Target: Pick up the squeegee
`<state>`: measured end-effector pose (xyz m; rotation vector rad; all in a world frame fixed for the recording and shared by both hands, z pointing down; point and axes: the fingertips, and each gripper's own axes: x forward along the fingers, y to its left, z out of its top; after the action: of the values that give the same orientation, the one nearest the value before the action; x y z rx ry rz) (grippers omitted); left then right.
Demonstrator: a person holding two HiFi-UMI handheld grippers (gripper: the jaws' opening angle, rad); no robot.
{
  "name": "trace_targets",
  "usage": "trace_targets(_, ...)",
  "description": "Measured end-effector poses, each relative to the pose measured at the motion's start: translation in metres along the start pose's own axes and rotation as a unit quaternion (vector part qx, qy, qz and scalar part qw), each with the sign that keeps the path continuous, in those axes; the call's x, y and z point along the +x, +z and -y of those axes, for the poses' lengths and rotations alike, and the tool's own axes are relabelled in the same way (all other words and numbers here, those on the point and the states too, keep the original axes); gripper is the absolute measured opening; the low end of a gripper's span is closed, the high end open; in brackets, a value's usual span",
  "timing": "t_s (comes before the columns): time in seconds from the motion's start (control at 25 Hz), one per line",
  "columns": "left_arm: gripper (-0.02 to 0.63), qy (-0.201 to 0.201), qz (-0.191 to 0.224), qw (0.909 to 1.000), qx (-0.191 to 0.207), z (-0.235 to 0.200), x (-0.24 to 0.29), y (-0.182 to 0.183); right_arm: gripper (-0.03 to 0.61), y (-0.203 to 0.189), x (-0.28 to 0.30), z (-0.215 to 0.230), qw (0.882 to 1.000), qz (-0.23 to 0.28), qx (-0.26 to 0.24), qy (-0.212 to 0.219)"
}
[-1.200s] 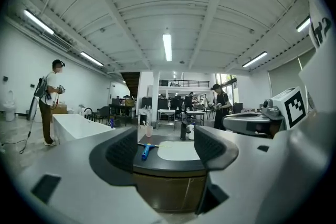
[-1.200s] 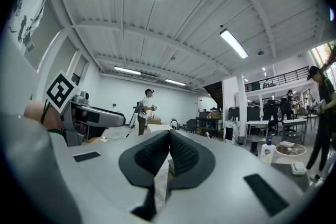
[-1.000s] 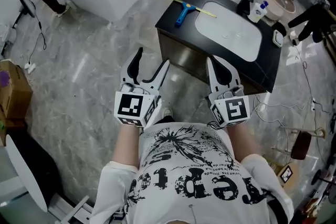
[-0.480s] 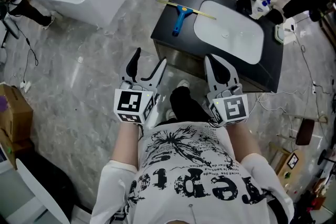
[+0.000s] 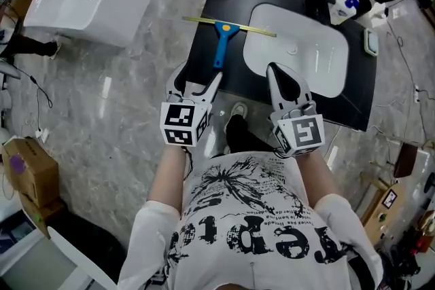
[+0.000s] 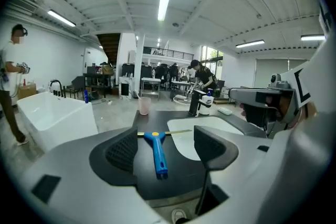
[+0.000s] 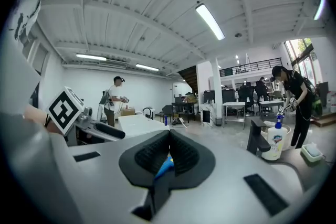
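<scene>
Squeegee [image 5: 220, 39] is not yet picked up: the left gripper [image 5: 198, 80], jaws apart and empty, lines up short of its blue handle, and the right gripper [image 5: 280, 78] is closed on nothing. It lies flat on the counter [image 5: 234, 81], beside the basin [image 5: 299, 54].

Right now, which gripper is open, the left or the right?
The left gripper: its jaws stand apart, facing the blue squeegee. The right gripper has its jaws closed together.
</scene>
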<state>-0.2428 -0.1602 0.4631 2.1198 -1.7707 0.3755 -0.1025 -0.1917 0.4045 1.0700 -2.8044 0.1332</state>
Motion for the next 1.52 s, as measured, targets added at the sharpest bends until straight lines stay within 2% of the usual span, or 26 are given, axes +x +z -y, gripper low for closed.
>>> trace_targets(0.2,0.325,-0.01,-0.049,0.9987,-0.01,-0.024,0.092,-0.007,0.015,-0.018,0.06,0.049,1.0,-0.026,0.004,-0.007)
trace_targets(0.36,0.325,-0.016,-0.096,0.995,-0.022,-0.038,0.152,-0.027,0.015,-0.039,0.099,0.081,0.998,-0.051,0.014,-0.017)
trace_targets(0.72,0.325,-0.036,-0.213,0.9758,-0.033,-0.044,0.241,-0.087,0.015,-0.084,0.146,0.137,0.994,-0.096,0.036,-0.048)
trace_targets(0.92,0.322,-0.003,-0.23,0.9731,-0.016,-0.047,0.257,-0.091,0.015,-0.093,0.147,0.161,0.99,-0.108,0.053,-0.068)
trace_targets(1.08,0.26,0.035,-0.232,0.9718,-0.022,-0.053,0.262,-0.096,0.015,-0.096,0.146,0.171,0.988,-0.113,0.057,-0.083)
trace_targets(1.32,0.176,0.035,-0.244,0.9688,-0.021,-0.061,0.257,-0.096,0.015,-0.094,0.141,0.163,0.987,-0.119,0.053,-0.094)
trace_targets(1.52,0.156,0.03,-0.242,0.9692,-0.031,-0.065,0.245,-0.093,0.015,-0.084,0.134,0.149,0.986,-0.119,0.047,-0.109)
